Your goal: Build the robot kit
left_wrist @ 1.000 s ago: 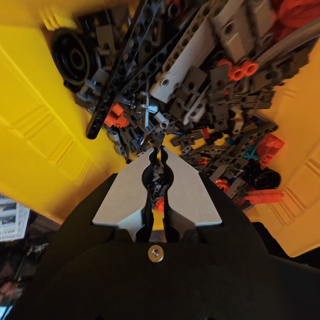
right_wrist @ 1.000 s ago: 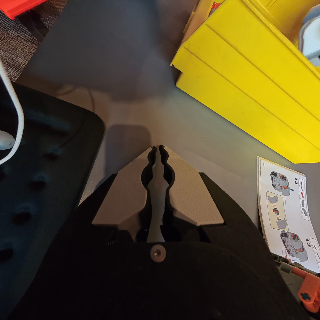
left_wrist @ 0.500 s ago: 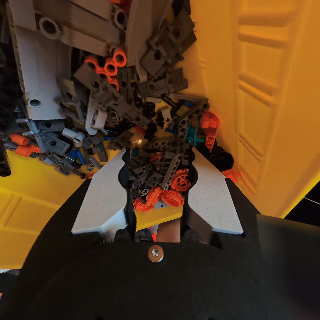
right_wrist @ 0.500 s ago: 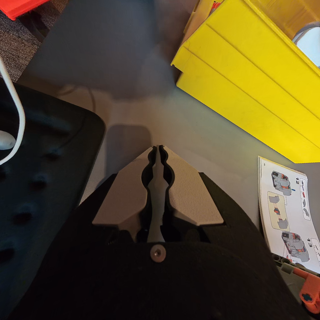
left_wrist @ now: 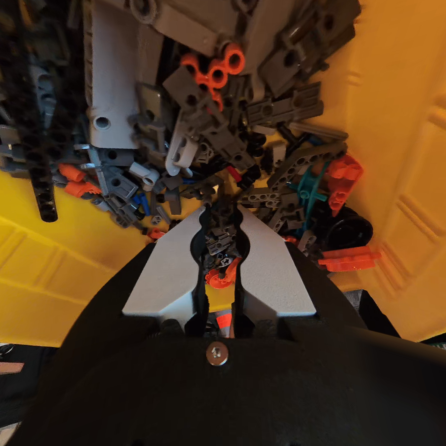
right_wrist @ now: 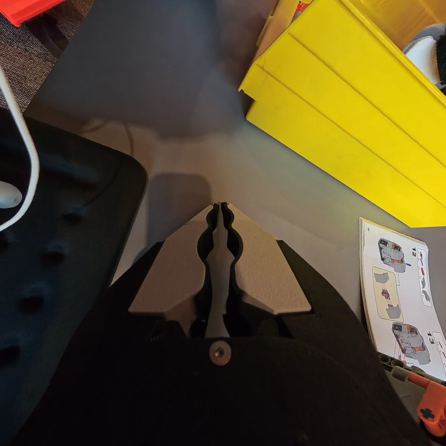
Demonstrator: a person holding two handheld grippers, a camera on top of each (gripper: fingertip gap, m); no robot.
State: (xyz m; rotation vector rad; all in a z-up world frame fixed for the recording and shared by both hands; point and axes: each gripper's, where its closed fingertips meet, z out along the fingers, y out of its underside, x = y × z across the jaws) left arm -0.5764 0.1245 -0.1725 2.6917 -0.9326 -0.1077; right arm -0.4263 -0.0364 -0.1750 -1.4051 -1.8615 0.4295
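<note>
Left wrist view: we see left tongs (left_wrist: 221, 208) partly parted, gripping nothing, tips over small grey pieces (left_wrist: 220, 241) inside the yellow bin (left_wrist: 60, 265); right tongs (right_wrist: 220, 204) clenched empty above the bench (right_wrist: 277, 193), near the instruction booklet (right_wrist: 395, 289).

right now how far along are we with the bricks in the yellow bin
Done: a partly built grey and orange assembly lies by the open instruction booklet. In hand: nothing gripped; the left gripper is open over the loose parts in the yellow bin. The right gripper is shut, empty, above the table. Left: the bin holds a big pile.
</note>
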